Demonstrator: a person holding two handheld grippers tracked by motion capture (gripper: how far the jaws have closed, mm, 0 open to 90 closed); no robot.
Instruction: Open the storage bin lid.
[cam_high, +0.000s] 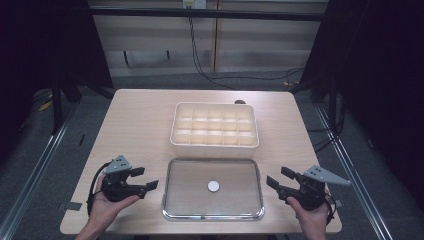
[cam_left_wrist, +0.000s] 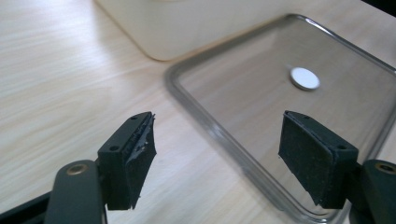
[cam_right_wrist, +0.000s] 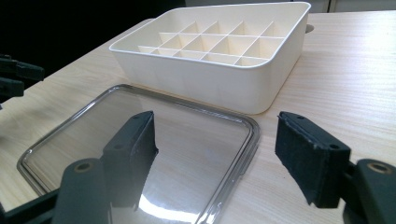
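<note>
Sitting on a light wooden table (cam_high: 140, 125) are two containers, one behind the other. Farther from the person is lying a cream plastic organiser box divided into small square compartments (cam_high: 215, 125); its compartments are looking empty from above. Just in front of it, nearly touching its near wall, a clear rectangular tray with a shiny metallic rim (cam_high: 213, 216) is resting flat. One small white round disc (cam_high: 213, 186) is lying near the middle of the tray, apart from every edge.

A person's two hands are coming in from the bottom of the high view, each holding a black two-jaw gripper. The left gripper (cam_high: 144, 179) is hovering beside the tray's left edge, jaws spread wide with nothing between them — its own camera is looking past them at the tray's rim and the disc (cam_left_wrist: 304, 78) beyond. The right gripper (cam_high: 279, 178) is hanging beside the tray's right edge, jaws likewise held well apart and empty, pointing toward the tray (cam_right_wrist: 254, 140) and the compartment box (cam_right_wrist: 219, 60) behind it.
</note>
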